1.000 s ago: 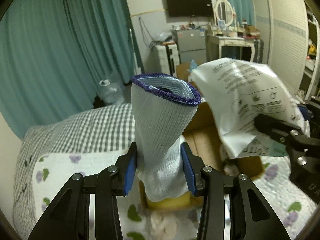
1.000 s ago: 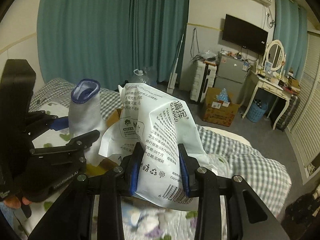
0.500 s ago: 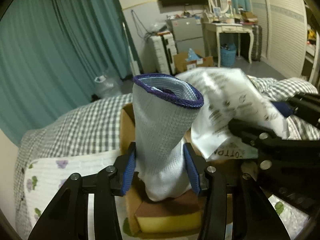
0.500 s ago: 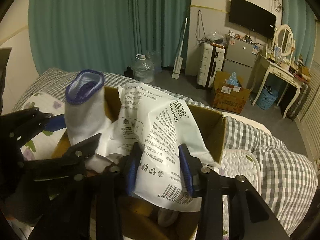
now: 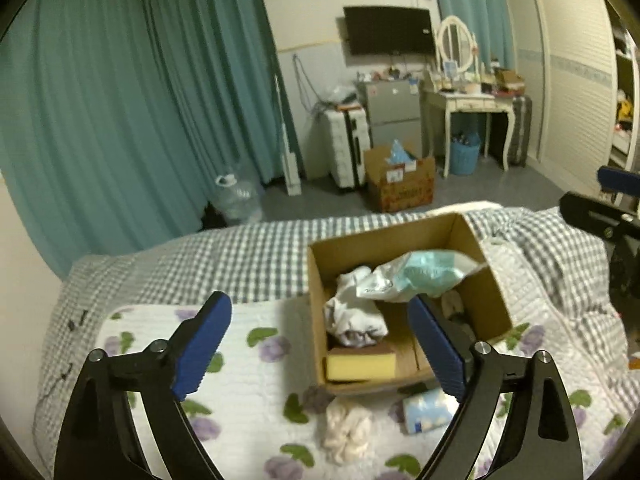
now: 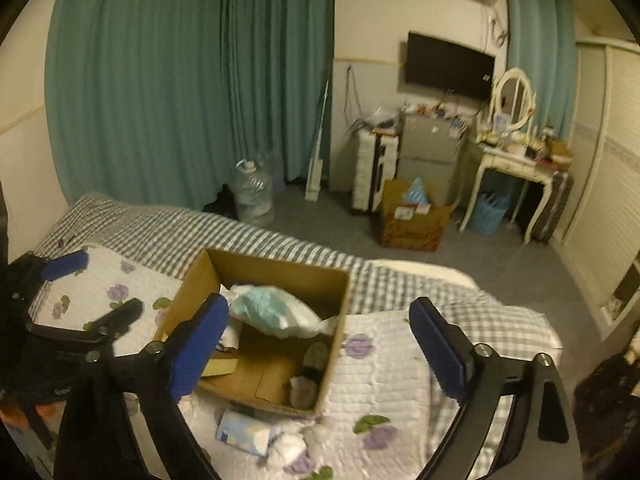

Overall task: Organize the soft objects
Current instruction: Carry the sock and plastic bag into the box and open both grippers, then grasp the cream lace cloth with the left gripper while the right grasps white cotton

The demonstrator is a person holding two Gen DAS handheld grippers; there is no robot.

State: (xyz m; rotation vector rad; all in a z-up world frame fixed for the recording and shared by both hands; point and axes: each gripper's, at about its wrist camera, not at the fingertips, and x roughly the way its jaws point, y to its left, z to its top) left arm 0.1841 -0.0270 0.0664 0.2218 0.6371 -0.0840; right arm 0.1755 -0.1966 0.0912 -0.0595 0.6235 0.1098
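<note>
An open cardboard box (image 5: 486,300) (image 6: 192,280) sits on the bed. Inside lie a white glove (image 5: 352,314), a white and teal plastic packet (image 5: 424,276) (image 6: 276,312) and a yellow sponge (image 5: 360,364). My left gripper (image 5: 320,344) is open and empty, above the box's near left side. My right gripper (image 6: 320,344) is open and empty, above the box's right side. In front of the box lie a blue tissue pack (image 5: 428,408) (image 6: 240,432) and a crumpled white cloth (image 5: 346,428) (image 6: 286,450).
The bed has a floral white quilt (image 5: 248,360) and a grey checked blanket (image 5: 224,256). Beyond the bed stand a water jug (image 6: 254,196), a floor box (image 6: 412,220), a suitcase (image 5: 346,142) and a white dressing table (image 6: 512,160).
Both grippers have opened and pulled back. The glove has left the left gripper and the packet has left the right gripper; both now lie in the box.
</note>
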